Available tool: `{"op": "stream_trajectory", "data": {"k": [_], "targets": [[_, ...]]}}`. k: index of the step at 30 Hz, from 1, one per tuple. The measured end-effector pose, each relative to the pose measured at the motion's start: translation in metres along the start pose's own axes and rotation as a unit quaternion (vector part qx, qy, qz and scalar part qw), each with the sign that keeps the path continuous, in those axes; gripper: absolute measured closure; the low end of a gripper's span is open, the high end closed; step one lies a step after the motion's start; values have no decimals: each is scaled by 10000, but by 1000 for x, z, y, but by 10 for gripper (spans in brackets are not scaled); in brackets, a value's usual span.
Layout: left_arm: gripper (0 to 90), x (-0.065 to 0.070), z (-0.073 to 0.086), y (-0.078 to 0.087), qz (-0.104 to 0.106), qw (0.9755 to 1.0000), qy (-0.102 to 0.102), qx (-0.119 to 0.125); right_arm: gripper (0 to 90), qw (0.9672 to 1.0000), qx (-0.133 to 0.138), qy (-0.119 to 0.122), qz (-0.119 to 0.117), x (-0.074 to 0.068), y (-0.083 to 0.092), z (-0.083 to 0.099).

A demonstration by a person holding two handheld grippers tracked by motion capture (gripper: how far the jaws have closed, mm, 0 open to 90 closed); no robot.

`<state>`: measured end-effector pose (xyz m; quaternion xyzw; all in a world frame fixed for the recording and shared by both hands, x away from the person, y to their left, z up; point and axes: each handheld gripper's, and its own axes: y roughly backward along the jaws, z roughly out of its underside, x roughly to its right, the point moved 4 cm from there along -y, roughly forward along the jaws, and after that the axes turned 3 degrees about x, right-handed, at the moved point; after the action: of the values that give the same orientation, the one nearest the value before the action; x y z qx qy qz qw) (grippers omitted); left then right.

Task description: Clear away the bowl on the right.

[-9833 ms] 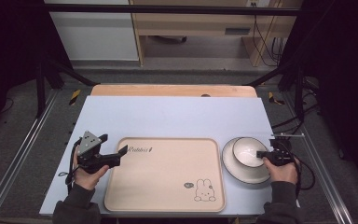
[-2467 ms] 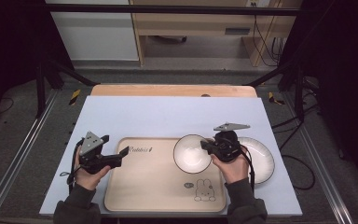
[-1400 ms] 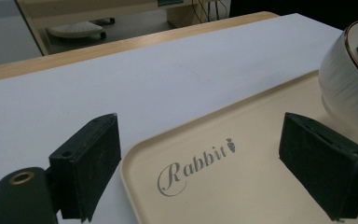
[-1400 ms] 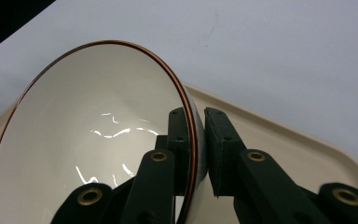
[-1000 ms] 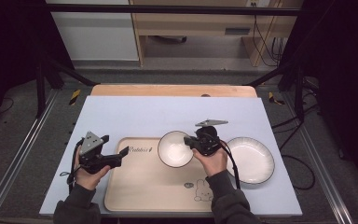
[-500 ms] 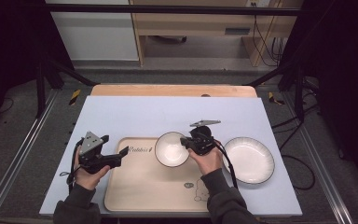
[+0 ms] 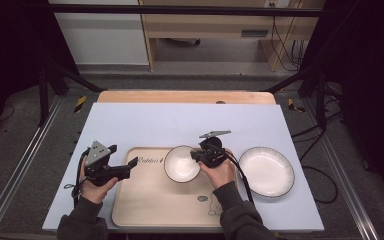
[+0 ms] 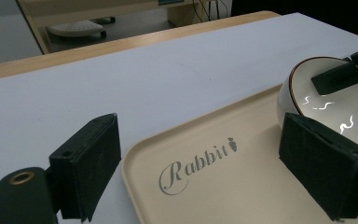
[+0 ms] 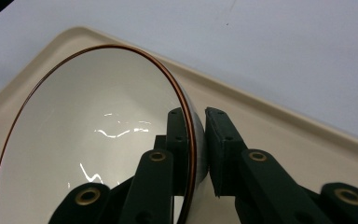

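Blue table (image 7: 180, 122): tray (image 7: 150, 200), plate (image 7: 266, 171) apart

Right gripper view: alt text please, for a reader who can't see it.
The right gripper has its black jaws clamped on the rim of a white ceramic bowl with a brown edge, one jaw inside and one outside. The bowl is tilted over a beige plastic tray on a pale blue table.
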<state>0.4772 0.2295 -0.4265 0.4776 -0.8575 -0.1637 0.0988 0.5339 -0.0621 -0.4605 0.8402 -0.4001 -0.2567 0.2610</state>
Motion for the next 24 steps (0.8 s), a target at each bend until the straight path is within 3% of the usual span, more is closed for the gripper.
{"op": "stream_trajectory", "data": {"k": [11,24], "targets": [[124,0,0,0,2,10000,-1,1,800,9999,-82,-98,-69,2,-5,3],[124,0,0,0,1,10000,-8,-15,816,9998,-131,-132,74,10,-12,7]]}}
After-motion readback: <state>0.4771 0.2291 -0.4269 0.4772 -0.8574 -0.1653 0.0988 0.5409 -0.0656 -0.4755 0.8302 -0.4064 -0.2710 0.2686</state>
